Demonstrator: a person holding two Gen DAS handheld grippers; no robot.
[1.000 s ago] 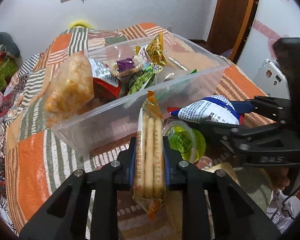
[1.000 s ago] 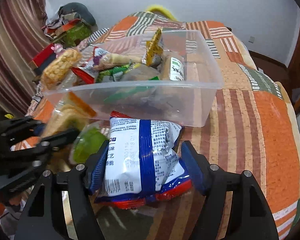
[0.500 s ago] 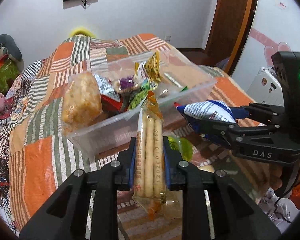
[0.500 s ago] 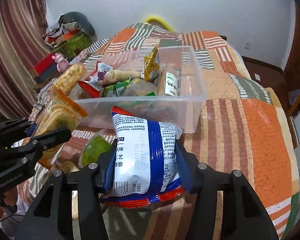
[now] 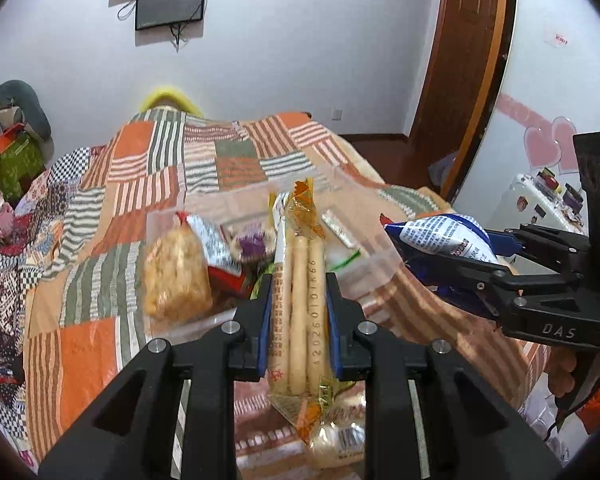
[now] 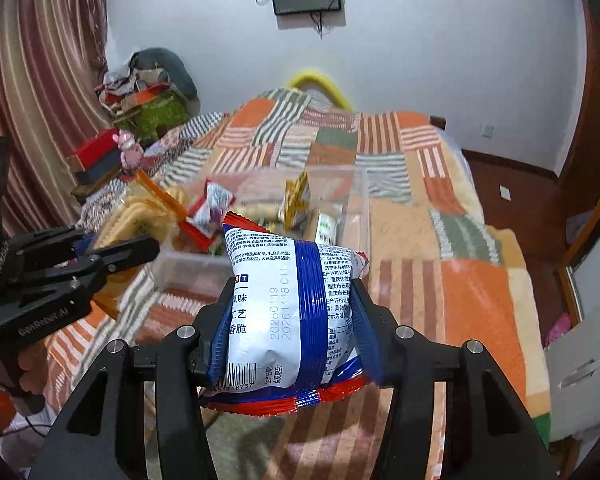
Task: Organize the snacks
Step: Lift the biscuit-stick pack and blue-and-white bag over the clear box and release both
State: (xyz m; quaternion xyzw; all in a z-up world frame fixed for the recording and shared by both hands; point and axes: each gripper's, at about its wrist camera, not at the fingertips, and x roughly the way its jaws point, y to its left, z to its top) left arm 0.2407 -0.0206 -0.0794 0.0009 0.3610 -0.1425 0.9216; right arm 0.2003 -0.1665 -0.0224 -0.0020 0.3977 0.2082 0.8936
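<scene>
- Bed quilt [image 6: 460, 288]: patchwork of orange, cream and grey-green stripes.
- Biscuit-stick packet [image 5: 298, 300] in the left tongs [image 5: 298, 312]: pale sticks, clear wrap, orange ends.
- Puffed snack bag [image 6: 296, 312] in the right tongs [image 6: 296, 328]: white with a blue band, red hem.
- Tongs: black, blue pads.
- Curtain [image 6: 32, 92] at nine o'clock: maroon and tan stripes.
- Wall [image 5: 300, 60]: plain white.

You can read "DAS" on the right tool [image 5: 440, 256], "GenRobot.AI" on the left tool [image 6: 112, 248], and "20260119" on the blue-and-white snack bag [image 6: 292, 308].
</scene>
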